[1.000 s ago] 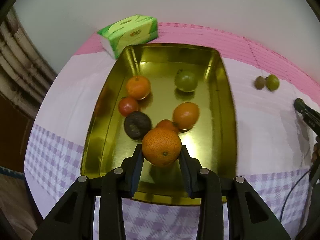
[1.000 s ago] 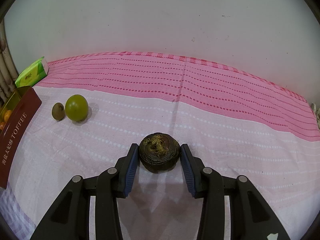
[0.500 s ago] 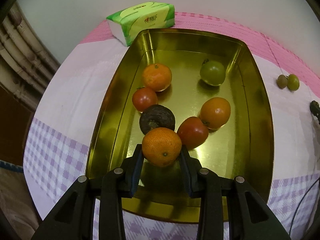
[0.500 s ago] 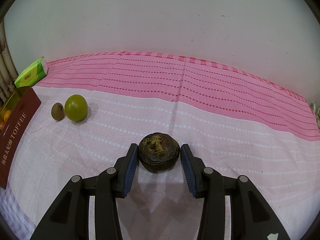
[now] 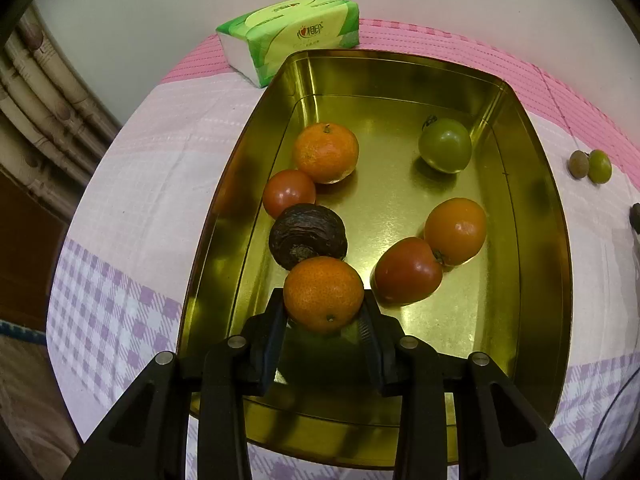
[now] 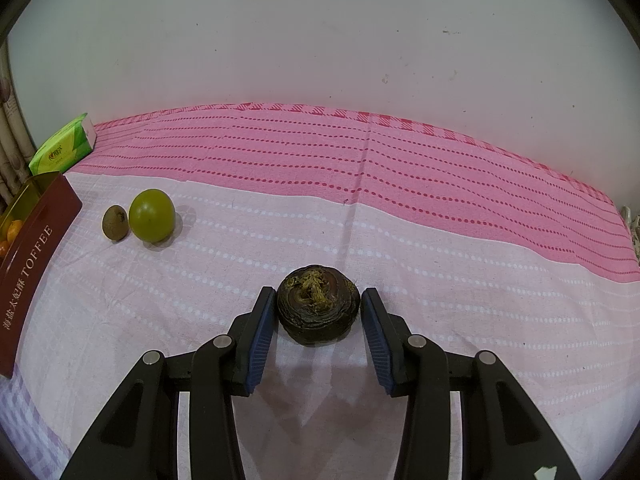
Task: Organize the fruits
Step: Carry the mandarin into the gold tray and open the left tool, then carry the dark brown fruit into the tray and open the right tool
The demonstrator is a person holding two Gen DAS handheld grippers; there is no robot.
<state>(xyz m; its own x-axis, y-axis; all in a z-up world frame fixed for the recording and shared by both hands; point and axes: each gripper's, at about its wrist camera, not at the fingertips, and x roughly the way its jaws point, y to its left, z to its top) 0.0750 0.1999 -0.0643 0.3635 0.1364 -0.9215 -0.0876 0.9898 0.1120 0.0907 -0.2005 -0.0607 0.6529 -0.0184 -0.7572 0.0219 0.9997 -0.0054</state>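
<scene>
My left gripper (image 5: 322,305) is shut on an orange mandarin (image 5: 323,292), held low over the near end of a gold tin tray (image 5: 400,56). Just beyond it in the tray lies a dark wrinkled fruit (image 5: 307,236). Also inside are a red tomato (image 5: 408,271), an orange tomato (image 5: 455,230), a second mandarin (image 5: 326,152), a small red tomato (image 5: 289,193) and a green tomato (image 5: 445,145). My right gripper (image 6: 319,304) is shut on another dark wrinkled fruit (image 6: 319,310), which rests on the pink cloth, pads against its sides.
A small brown fruit (image 6: 115,222) and a round green fruit (image 6: 152,221) lie on the cloth, left of my right gripper and right of the tray's red "TOFFEE" side (image 6: 32,272). A green tissue pack (image 5: 288,32) sits behind the tray by the wall.
My left gripper has sunk and moved forward over the tray with the mandarin, so the tray's fruits look nearer. The right gripper and its dark fruit have stayed put.
</scene>
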